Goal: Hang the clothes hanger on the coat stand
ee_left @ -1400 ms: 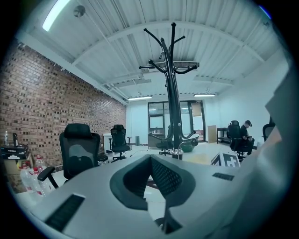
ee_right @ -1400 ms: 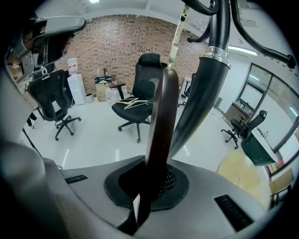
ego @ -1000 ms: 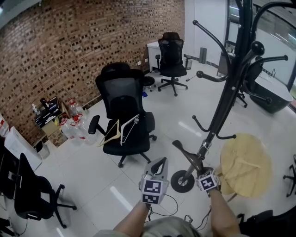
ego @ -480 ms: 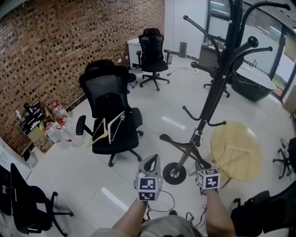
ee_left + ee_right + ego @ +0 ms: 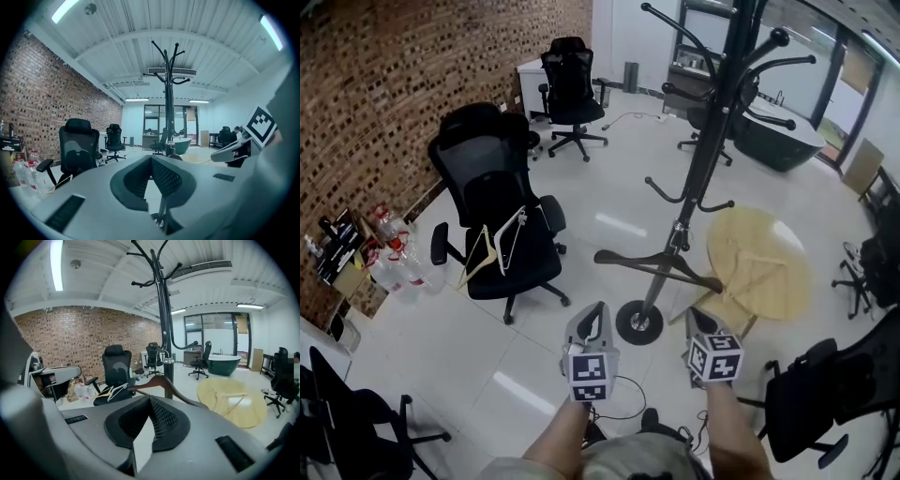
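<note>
**Both claws empty in front of the coat stand**

Head view. The coat stand (image 5: 694, 159) runs from lower centre to the upper right of the frame. A dark hanger (image 5: 656, 267) lies across its pole just below the lowest hooks (image 5: 666, 198), apart from both claws; what carries its hook cannot be made out. Two more, a pale wooden hanger (image 5: 478, 258) and a white hanger (image 5: 514, 239), lean on the black office chair (image 5: 492, 187) at left centre, well apart from the stand. The left claw (image 5: 592, 317), lower centre, is pressed together on nothing. The right claw (image 5: 701, 323), lower right, has just been closing and is pressed together too, with nothing between its jaws; the dark hanger sits ahead of it, untouched.

Judged step: fetching the next hanger from the chair. To do it well:
- Spread a claw before reaching, and approach the chair from its open front.
- Pinch one hanger alone at the neck beneath its hook, so that the hook remains free and the second hanger is not dragged off.
- Carry it upright to a free upturned hook on the stand.
- Lower the hook fully over the arm before releasing; a hanger let go early would likely slip off
</note>
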The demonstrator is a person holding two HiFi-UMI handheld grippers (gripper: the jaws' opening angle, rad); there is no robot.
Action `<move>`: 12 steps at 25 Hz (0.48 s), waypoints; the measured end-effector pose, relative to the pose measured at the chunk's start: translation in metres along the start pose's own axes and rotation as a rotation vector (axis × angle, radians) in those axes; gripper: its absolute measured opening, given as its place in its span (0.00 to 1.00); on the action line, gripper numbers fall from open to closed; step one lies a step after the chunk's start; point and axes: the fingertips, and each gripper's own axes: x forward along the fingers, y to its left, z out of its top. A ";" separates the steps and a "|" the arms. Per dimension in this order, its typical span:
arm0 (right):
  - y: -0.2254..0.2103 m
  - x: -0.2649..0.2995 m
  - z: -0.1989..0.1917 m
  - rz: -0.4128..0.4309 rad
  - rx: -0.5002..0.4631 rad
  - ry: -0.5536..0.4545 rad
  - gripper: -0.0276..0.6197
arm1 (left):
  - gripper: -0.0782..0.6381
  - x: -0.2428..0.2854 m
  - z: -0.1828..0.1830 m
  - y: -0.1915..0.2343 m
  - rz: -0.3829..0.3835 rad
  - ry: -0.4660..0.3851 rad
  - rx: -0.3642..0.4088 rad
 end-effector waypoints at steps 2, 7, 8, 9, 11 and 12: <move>0.000 -0.020 -0.010 0.007 0.020 -0.014 0.05 | 0.13 -0.017 0.000 -0.014 -0.003 -0.003 0.016; -0.013 -0.065 -0.020 0.030 0.072 -0.053 0.05 | 0.13 -0.054 0.014 -0.057 0.007 -0.017 0.062; -0.016 -0.073 -0.023 0.041 0.077 -0.058 0.05 | 0.13 -0.061 0.013 -0.067 0.015 -0.014 0.066; -0.018 -0.079 -0.027 0.059 0.078 -0.064 0.05 | 0.13 -0.067 0.010 -0.077 0.025 -0.010 0.071; -0.019 -0.087 -0.040 0.097 0.068 -0.068 0.05 | 0.13 -0.078 -0.001 -0.091 0.053 -0.002 0.086; -0.021 -0.089 -0.046 0.111 0.061 -0.065 0.05 | 0.13 -0.082 -0.008 -0.097 0.068 0.004 0.092</move>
